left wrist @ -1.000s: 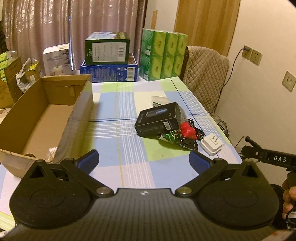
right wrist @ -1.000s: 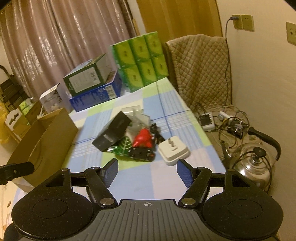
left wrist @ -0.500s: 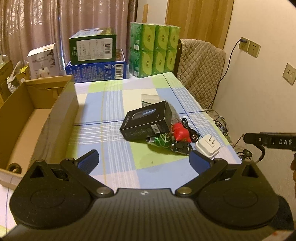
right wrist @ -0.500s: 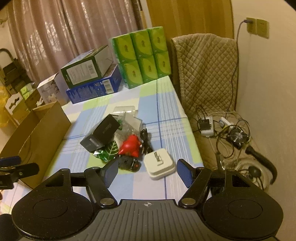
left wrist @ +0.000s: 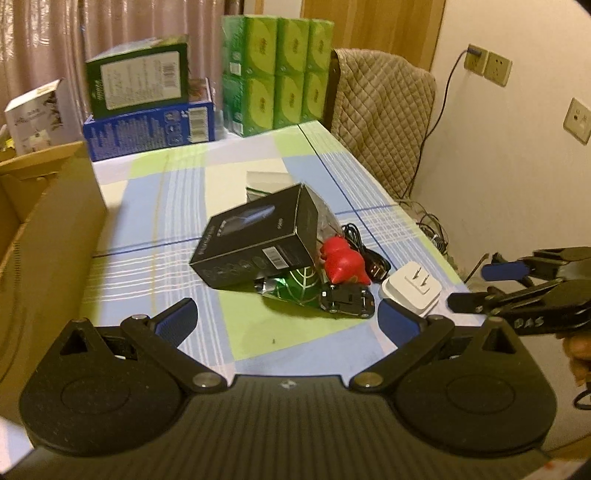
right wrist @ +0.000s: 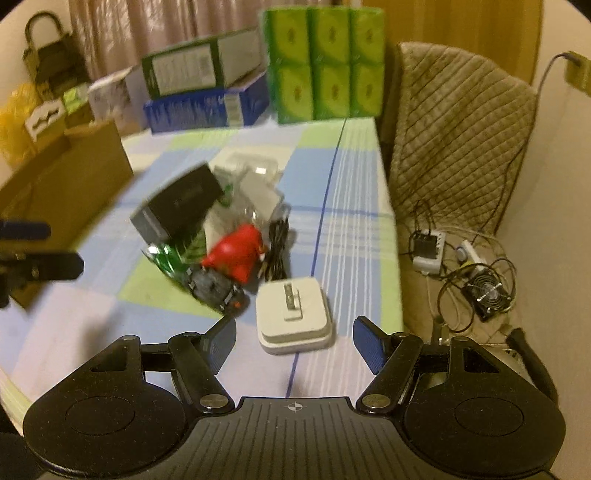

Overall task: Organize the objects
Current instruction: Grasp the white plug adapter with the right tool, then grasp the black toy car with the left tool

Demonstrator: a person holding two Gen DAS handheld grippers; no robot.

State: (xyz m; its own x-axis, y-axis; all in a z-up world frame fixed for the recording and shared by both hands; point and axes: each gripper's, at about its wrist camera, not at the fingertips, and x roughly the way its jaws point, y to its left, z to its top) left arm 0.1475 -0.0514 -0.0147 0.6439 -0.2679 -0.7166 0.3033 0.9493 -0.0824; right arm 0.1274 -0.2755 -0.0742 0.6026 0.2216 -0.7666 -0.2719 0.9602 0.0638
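While both my grippers, left (left wrist: 286, 325) and right (right wrist: 294, 345), hang spread and empty, I log: charger (right wrist: 294, 320) prongs-up, toy car (right wrist: 214, 291) beside, black box (left wrist: 258, 242) tilted behind.

We see a table (left wrist: 177, 206) covered with a blue, green and white checked cloth. Behind it hang pinkish-brown curtains (left wrist: 55, 40), and beside them stands a wooden door (left wrist: 373, 26). A chair draped in a quilted beige cover (left wrist: 380, 114) sits at the table's far right corner. The cream wall (left wrist: 498, 177) on the right carries sockets (left wrist: 496, 68), one with a dark cable plugged in. The light is dim and warm.
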